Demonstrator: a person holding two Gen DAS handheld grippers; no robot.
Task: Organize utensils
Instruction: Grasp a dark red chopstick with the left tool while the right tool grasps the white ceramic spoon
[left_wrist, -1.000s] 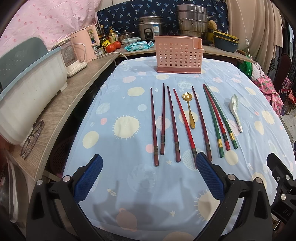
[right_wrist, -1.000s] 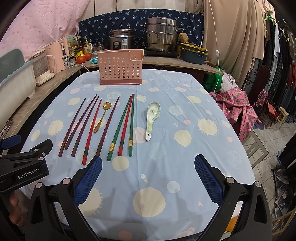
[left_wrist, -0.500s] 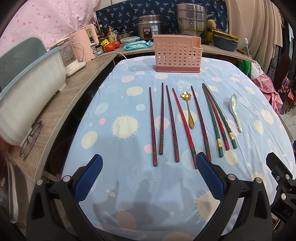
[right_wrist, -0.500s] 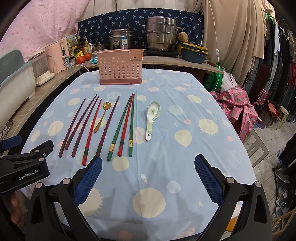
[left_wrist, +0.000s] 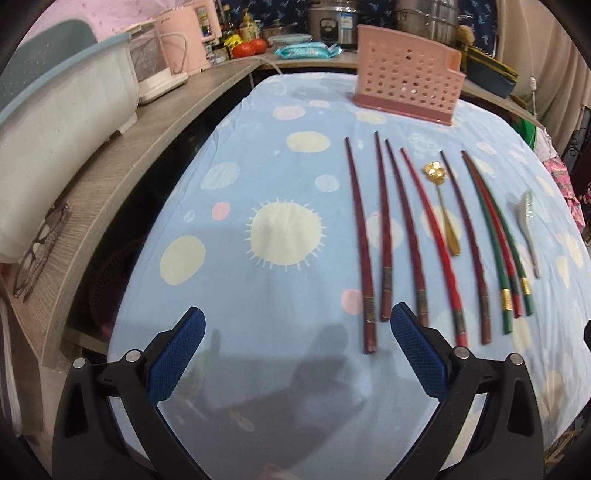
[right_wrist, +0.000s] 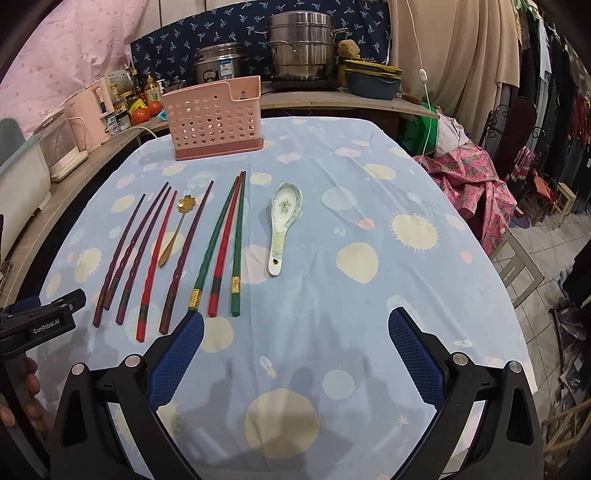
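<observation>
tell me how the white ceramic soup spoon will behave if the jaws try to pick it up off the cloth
The ceramic spoon looks glazed and glossy, so it is probably slippery between the pads. It lies flat on the tablecloth with a low handle, so getting under it may be awkward. Being ceramic, it is likely rigid but could chip if dropped.

Holder (right_wrist: 213, 118): table's (right_wrist: 369, 314) 12 o'clock edge.
Chopsticks (right_wrist: 155, 251): in a row at 6 o'clock of the holder.
Ladle spoon (right_wrist: 282, 225): 3 o'clock of the chopsticks.
</observation>
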